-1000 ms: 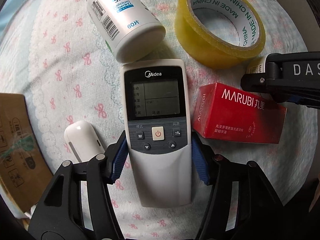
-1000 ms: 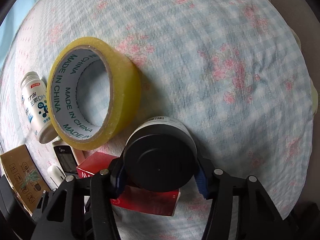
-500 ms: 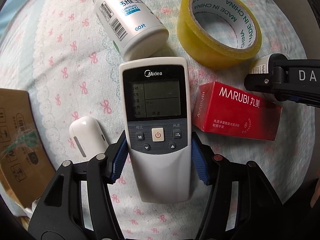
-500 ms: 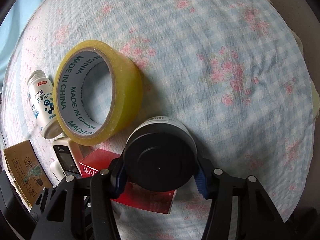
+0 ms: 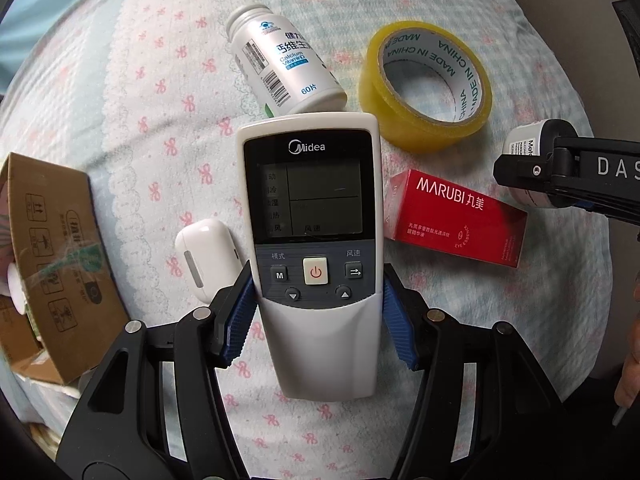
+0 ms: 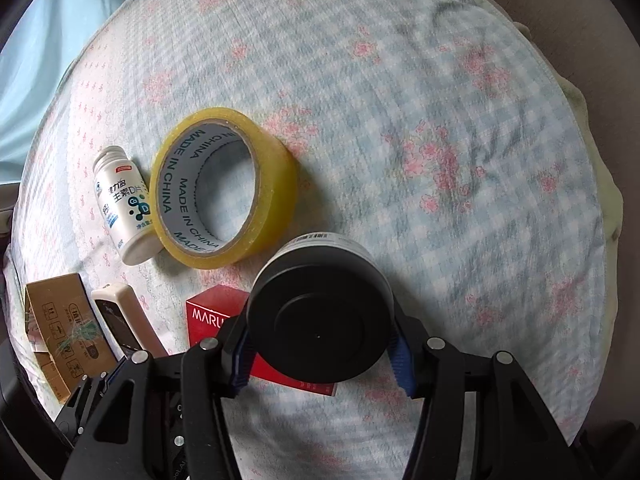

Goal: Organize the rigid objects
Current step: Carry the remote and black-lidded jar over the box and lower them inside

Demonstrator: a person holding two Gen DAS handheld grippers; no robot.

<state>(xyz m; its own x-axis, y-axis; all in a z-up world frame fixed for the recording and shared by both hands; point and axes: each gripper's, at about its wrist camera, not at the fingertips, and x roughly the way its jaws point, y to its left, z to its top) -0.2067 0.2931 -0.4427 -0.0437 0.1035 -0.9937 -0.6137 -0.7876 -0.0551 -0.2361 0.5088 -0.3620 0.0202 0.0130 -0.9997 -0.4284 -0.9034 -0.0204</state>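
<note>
My left gripper (image 5: 318, 316) is shut on a white Midea remote (image 5: 312, 240) and holds it above the floral bedspread. My right gripper (image 6: 320, 354) is shut on a round jar with a black lid (image 6: 320, 316); it also shows in the left wrist view (image 5: 524, 152) at the right edge. On the cloth lie a white vitamin bottle (image 5: 284, 68), a yellow tape roll (image 5: 424, 84), a red MARUBI box (image 5: 456, 218) and a white earbud case (image 5: 206, 254). The bottle (image 6: 122, 206), tape (image 6: 224, 192) and box (image 6: 212, 314) also show in the right wrist view.
A brown cardboard box (image 5: 52, 256) stands at the left edge of the bed, also in the right wrist view (image 6: 64, 332). The bedspread (image 6: 440, 120) stretches far to the right and back. A light blue wall lies beyond the left edge.
Both grippers have risen with their loads: the objects on the cloth look smaller and farther. The left gripper and remote have drawn back from the bottle and tape.
</note>
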